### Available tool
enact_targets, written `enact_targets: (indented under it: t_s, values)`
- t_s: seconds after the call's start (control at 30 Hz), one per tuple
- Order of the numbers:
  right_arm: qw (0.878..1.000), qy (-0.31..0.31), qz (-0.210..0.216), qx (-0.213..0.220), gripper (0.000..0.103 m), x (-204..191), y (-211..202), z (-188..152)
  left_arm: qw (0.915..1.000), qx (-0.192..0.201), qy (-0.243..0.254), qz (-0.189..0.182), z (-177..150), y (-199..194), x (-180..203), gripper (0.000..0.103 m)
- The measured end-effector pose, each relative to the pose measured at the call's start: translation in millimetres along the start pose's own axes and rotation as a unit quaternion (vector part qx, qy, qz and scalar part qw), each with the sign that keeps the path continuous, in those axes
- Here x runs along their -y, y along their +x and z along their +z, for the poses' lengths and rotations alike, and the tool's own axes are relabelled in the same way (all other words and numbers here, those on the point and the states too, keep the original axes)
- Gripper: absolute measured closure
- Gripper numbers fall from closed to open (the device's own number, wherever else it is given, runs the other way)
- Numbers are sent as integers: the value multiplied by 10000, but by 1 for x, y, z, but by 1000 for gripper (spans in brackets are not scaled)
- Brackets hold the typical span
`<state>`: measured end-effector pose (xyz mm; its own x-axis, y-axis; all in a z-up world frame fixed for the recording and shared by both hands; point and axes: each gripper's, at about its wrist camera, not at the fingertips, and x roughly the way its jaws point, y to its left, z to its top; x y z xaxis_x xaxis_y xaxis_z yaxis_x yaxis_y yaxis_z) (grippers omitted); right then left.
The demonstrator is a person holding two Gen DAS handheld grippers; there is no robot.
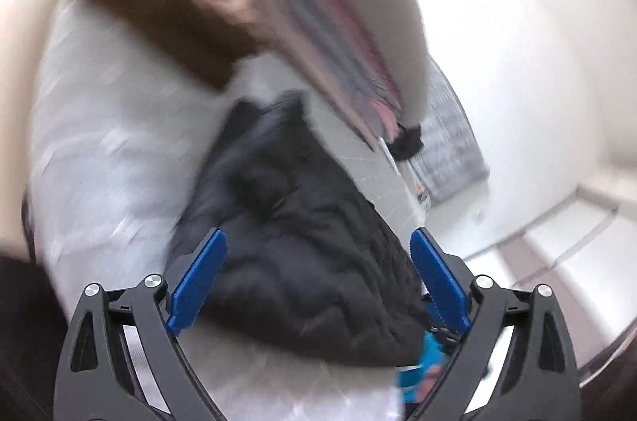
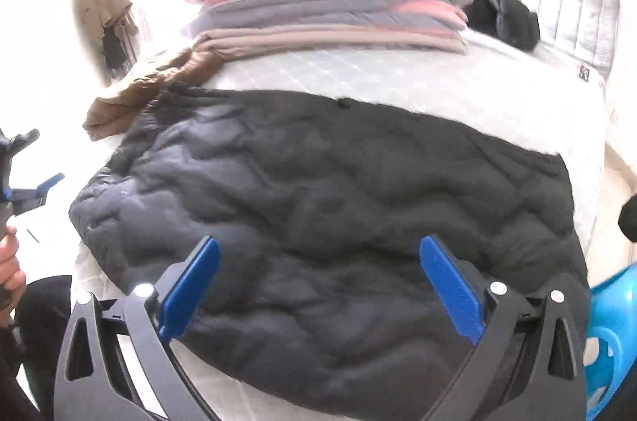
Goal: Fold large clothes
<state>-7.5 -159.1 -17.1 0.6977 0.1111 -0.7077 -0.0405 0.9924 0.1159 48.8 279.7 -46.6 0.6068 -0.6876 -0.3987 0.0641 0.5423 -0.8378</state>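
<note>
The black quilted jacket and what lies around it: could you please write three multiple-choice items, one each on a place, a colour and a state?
1. Where does the folded stack lie relative to the black quilted jacket in the right wrist view?
A. beyond it on the bed
B. on top of it
C. under it

2. What colour is the loose garment at the jacket's far left corner?
A. green
B. brown
C. yellow

3. How does the right hand-held gripper stand?
A. shut on the jacket
B. shut on nothing
C. open

Key: 1 A, bare white bed shows between them; 2 B, its crumpled cloth is brown; 3 C, the blue fingers are wide apart over the jacket.
</note>
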Motion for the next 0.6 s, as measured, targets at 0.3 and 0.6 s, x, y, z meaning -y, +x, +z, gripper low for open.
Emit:
enact_targets:
  t_s: [0.3, 0.6]
  values:
    - [9984, 458, 232, -224, 6, 9, 32, -5, 9832, -263, -1715, -565, -45, 5, -69, 13]
    - [9954, 913, 292, -49, 6, 33, 24, -10, 9757, 84, -2122, -537, -52, 41, -63, 13]
